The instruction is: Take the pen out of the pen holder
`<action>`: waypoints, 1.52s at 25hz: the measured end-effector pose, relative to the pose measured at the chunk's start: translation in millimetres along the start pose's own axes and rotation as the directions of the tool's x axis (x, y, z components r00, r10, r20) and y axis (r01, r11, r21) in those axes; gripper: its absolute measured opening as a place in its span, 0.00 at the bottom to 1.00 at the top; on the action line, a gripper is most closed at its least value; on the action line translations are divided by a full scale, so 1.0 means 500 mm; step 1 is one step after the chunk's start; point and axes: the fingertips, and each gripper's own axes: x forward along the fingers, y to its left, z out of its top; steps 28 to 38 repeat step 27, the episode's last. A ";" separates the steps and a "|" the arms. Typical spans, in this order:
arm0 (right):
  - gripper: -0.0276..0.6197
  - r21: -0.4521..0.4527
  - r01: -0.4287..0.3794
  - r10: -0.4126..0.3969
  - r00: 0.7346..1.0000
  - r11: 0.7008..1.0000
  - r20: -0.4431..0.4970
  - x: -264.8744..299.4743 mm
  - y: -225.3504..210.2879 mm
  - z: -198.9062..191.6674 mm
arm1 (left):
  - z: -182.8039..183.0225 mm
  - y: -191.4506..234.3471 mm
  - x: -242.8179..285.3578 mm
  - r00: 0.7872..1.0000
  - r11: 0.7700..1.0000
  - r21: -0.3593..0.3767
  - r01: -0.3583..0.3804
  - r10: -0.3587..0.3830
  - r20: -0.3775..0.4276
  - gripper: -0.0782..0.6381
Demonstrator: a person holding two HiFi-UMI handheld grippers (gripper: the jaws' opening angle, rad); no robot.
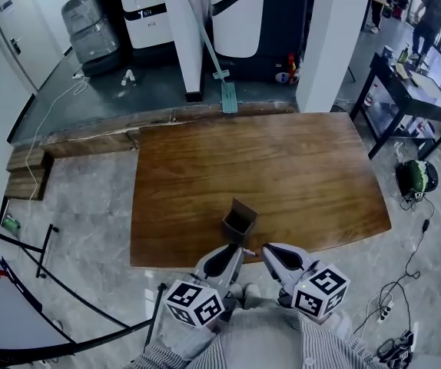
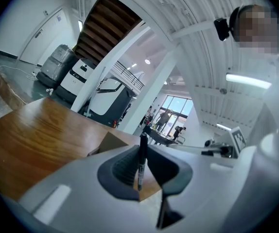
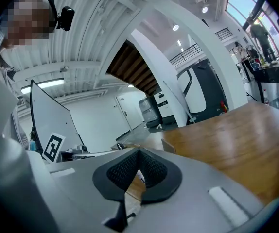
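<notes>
A small brown open-topped pen holder [image 1: 238,220] stands on the wooden table [image 1: 282,167] near its front edge. My left gripper [image 1: 234,250] hovers just in front of the holder, shut on a black pen [image 2: 142,160]. The pen stands upright between the pads, with the holder [image 2: 108,144] showing just beyond the left jaw. My right gripper [image 1: 268,250] is beside the left one, at the table's front edge. Its jaws [image 3: 138,152] are shut with nothing between them. In the right gripper view the holder [image 3: 168,145] is just beyond the jaws.
A whiteboard on a black stand [image 1: 5,298] is at the lower left. A mop [image 1: 227,91] leans against a white pillar behind the table. A black side table [image 1: 412,91] and cables [image 1: 405,283] lie to the right. People stand far off at the top right.
</notes>
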 end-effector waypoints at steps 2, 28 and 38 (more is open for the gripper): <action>0.04 -0.017 -0.008 0.008 1.000 1.000 -0.018 0.003 0.013 -0.010 | -0.008 0.000 -0.006 1.000 1.000 0.001 -0.002 0.002 -0.006 0.18; 0.04 -0.046 0.013 -0.015 0.998 0.999 -0.054 0.001 0.026 -0.033 | -0.014 -0.016 -0.018 1.000 0.996 0.085 0.020 -0.019 -0.020 0.18; 0.04 -0.046 0.013 -0.015 0.998 0.999 -0.054 0.001 0.026 -0.033 | -0.014 -0.016 -0.018 1.000 0.996 0.085 0.020 -0.019 -0.020 0.18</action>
